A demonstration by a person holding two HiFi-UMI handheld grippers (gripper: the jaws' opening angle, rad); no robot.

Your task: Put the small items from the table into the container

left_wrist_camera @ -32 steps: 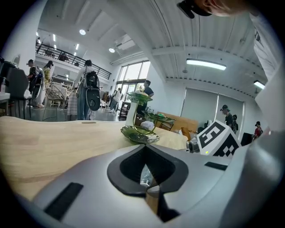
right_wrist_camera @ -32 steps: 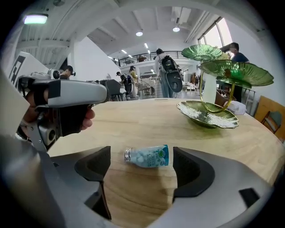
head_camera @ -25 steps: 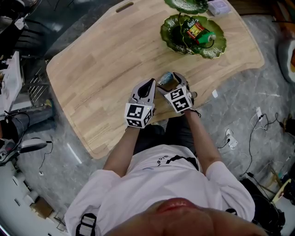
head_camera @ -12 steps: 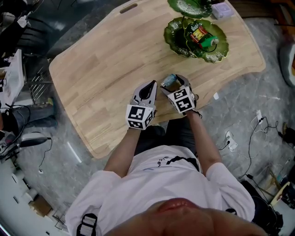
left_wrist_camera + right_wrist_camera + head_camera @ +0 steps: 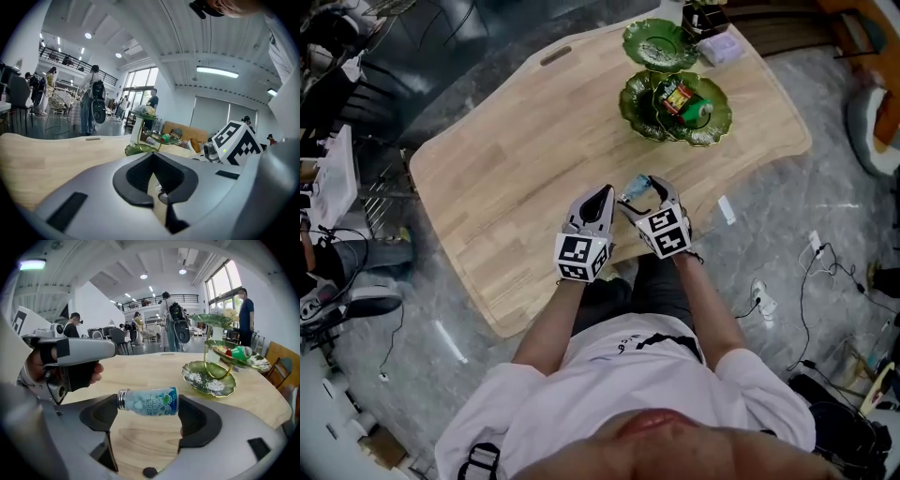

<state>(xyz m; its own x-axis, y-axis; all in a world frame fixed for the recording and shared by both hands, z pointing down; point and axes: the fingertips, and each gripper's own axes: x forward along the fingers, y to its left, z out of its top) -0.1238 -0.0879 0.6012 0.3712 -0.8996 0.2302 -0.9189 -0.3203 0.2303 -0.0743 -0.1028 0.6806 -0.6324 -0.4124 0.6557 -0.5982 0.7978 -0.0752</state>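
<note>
Right gripper (image 5: 148,414): is clamping the mint bottle (image 5: 149,401) end to end, with the metal cap against one jaw and the base against the other. The jaws are standing apart by the bottle's length.
Mint bottle: is lying crosswise between the right gripper's jaws, over the near edge of the wooden table (image 5: 506,159).
Left gripper (image 5: 154,177): is closing its jaws tip to tip on nothing, and is hovering just beside the right gripper.
Tiered leaf dish (image 5: 208,378): is standing ahead of the right gripper's jaws, well apart from both grippers. One tier is carrying a green and red item (image 5: 680,98).
</note>
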